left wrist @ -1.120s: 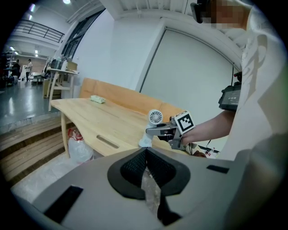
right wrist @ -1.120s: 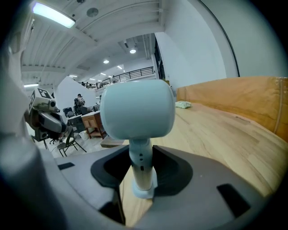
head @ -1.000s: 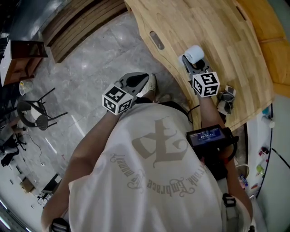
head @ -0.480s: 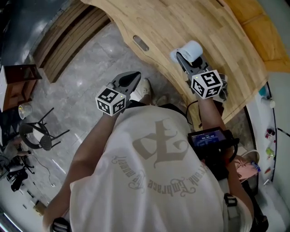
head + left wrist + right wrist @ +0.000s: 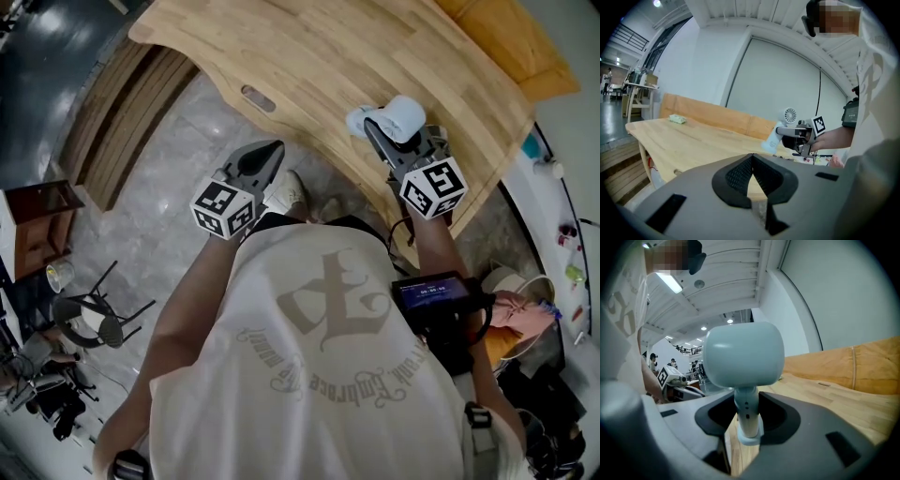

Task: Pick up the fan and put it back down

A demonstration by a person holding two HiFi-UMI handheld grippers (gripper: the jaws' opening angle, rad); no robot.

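Right gripper (image 5: pixel 749 420) around one fan (image 5: pixel 743 355)

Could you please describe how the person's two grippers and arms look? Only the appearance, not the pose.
The left gripper and the right gripper have grey bodies and black, ribbed jaw pads. Each carries a white cube with black square markers. The person wears a white short-sleeved T-shirt with a grey print. A black device with a lit screen sits on the right forearm.

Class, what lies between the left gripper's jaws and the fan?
Only a bare stretch of wooden table, seen in the left gripper view between left gripper and fan.
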